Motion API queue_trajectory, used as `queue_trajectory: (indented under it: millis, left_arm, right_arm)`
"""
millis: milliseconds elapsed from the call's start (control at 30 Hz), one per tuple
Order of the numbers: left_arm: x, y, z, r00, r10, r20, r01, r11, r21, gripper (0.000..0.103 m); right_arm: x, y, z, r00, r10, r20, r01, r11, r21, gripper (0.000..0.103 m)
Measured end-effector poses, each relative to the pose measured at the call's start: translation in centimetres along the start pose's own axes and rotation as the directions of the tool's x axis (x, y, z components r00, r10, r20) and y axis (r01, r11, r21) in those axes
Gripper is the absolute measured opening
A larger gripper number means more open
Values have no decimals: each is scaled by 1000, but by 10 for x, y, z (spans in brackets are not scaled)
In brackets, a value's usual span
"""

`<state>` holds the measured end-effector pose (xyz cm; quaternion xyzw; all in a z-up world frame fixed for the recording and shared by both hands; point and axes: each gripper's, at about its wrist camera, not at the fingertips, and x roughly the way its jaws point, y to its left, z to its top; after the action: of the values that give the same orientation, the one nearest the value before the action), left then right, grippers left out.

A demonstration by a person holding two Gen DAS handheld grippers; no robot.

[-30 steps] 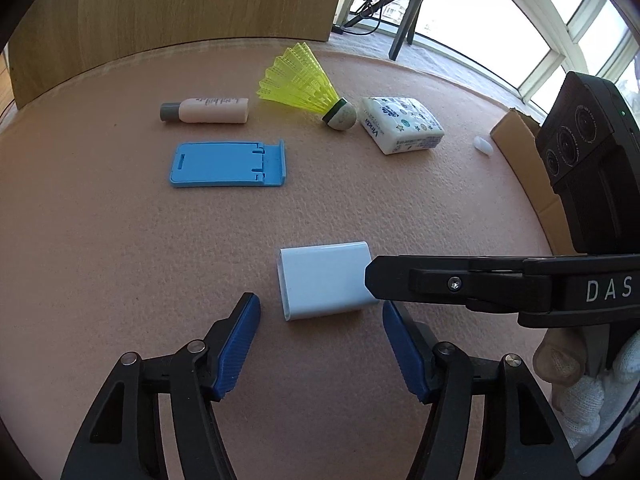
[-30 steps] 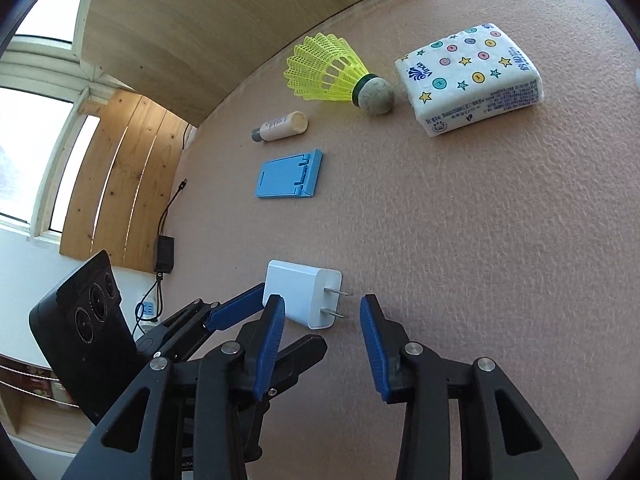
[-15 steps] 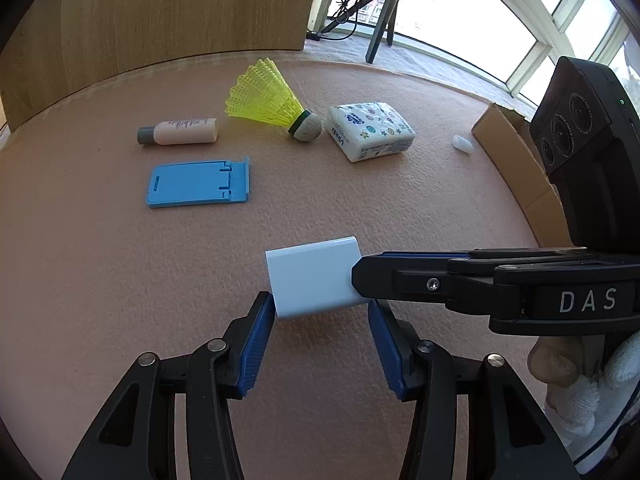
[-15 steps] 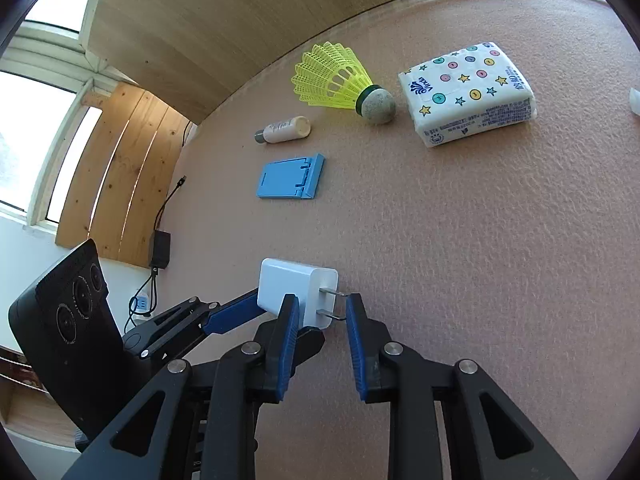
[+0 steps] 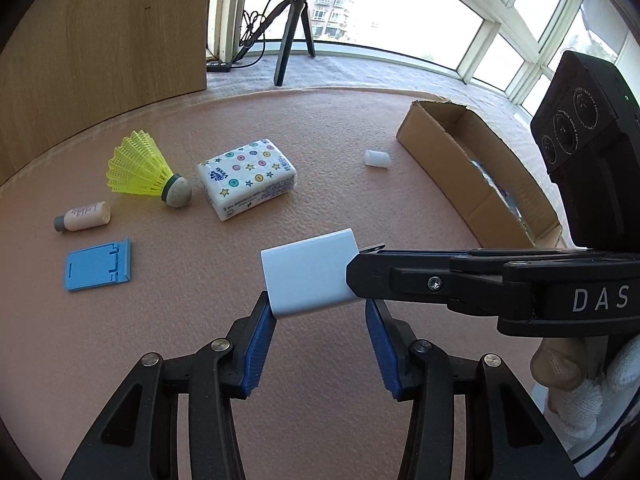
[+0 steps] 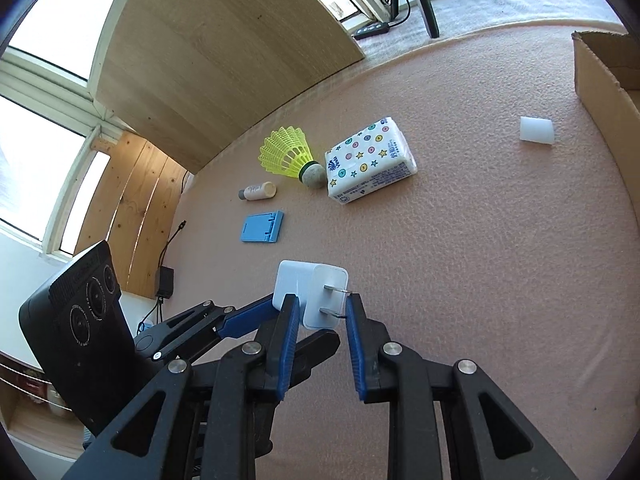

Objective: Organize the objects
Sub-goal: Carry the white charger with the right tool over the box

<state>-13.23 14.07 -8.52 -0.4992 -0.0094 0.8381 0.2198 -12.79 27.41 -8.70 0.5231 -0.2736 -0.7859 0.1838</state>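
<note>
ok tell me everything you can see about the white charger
The white charger is a glossy plastic block with rounded corners and two flat metal prongs on one end face. It is lifted off the pink mat, held by both: the left hand-held gripper clamps its body, and the right hand-held gripper closes at the prong end.

On the table [image 5: 360, 208], the shuttlecock [image 5: 148, 170] lies just left of the tissue pack [image 5: 248, 184], its head close beside the pack. The small bottle [image 5: 82, 217] lies left of and nearer than the shuttlecock, and the phone stand [image 5: 98, 266] lies just in front of the bottle. Right of the tissue pack, well apart, lies a small cap [image 5: 377, 158], and beyond it the cardboard box [image 5: 452, 168] stands along the table's right edge. The charger [image 5: 310, 278] sits nearest, between the stand and the box.
</note>
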Motion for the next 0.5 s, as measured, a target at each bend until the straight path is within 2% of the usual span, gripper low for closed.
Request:
queue_trajectory:
  millis: [233,500]
  left_arm:
    - [17,-65,35,998,-67,17,65,993,101,50]
    - [44,-147,69,991,-133,16,127,969,211,50]
  right_arm:
    - [-60,-35,5,994,-46,103,42,998,42,22]
    - [-128,-89,7,975,-106,196,86,990,108,22]
